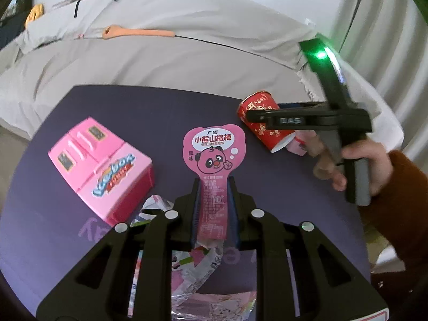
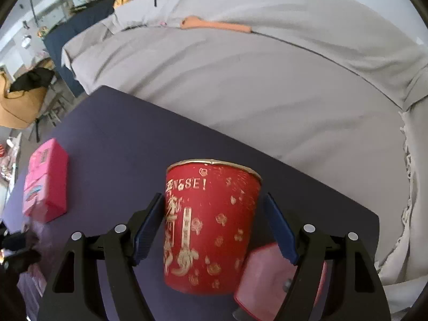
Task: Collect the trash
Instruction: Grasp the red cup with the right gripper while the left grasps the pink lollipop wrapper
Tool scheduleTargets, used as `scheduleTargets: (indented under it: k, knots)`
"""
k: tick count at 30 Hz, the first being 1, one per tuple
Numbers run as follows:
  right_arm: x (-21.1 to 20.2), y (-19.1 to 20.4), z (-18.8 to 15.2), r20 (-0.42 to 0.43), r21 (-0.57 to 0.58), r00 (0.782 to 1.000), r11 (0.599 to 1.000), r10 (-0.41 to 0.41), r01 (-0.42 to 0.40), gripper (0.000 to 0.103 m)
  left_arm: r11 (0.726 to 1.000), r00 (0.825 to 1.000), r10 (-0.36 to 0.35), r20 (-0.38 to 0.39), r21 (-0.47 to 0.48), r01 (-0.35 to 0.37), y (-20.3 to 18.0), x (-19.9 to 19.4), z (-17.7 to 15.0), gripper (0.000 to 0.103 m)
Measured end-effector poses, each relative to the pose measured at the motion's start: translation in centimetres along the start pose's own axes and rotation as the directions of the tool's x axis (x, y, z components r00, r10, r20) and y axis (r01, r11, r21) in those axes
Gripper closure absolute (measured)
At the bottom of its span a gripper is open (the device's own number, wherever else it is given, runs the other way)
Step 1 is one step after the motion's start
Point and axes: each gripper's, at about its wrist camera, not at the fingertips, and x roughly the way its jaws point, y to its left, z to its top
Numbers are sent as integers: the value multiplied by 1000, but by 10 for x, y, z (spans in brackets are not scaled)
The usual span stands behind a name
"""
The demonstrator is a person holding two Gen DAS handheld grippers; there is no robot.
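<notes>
Pink paddle-shaped snack wrapper (image 1: 214,160) with cartoon panda face and printed stem, raised above the dark purple bench (image 1: 160,112). Left tool (image 1: 214,187) clenched on its stem. Right tool (image 2: 214,208) spread wide around one red paper cup with gold print (image 2: 211,227), pads clear of its sides. One pink toy box (image 1: 104,168) alongside; crumpled wrappers (image 1: 192,267) beneath.

Red paper cup (image 2: 211,230): matt, gold print.
Pink bear-shaped wrapper (image 1: 214,160): glossy printed plastic film.
Pink rectangular box (image 1: 101,165): smooth, shiny plastic.
Dark purple tabletop (image 1: 149,112): smooth, matt.
Grey bedcover (image 2: 267,80): soft, creased cloth.
</notes>
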Motion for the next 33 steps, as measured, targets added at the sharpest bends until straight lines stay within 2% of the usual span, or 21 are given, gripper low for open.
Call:
scheduleTargets:
  k: [3,4,8,11,15,18,24,29,33]
  knots:
    - [-7,1,-4,21,11,999,999,41,-41,45,999,999,-35,16,-32,35,9,-2,-2,85]
    - [-17,2,-6,38,9,997,998,63,-63,45,999,999,-32,24,-35,33,10,-3,-1,85]
    - [-56,5,-12,112,-6,992,998,57,-57,47,999,998,-29,52,-35,31,5,-7,4,85]
    - [-90,1,-18,158,-2,985,997,73,-74,47,997,994,-64,84,-45,68,-2,-18,10,85]
    - [-128,-4,-30,201,-7,976,997,80,-81,47,990,979,-132,152,-31,138,-20,-38,24,85]
    - [-154,-8,-44,227,-20,971,997,72,-70,47,991,974,-134,183,-3,137,-34,-49,33,85]
    - [-206,-26,-79,292,-16,956,999,41,-38,47,996,971,-85,223,59,73,-78,-73,41,85]
    - [-256,-53,-112,358,10,934,1000,2,-6,47,990,966,-104,237,121,77,-130,-89,48,85]
    - [-292,-76,-143,403,49,915,999,-25,6,47,979,958,-147,248,176,104,-175,-96,47,85]
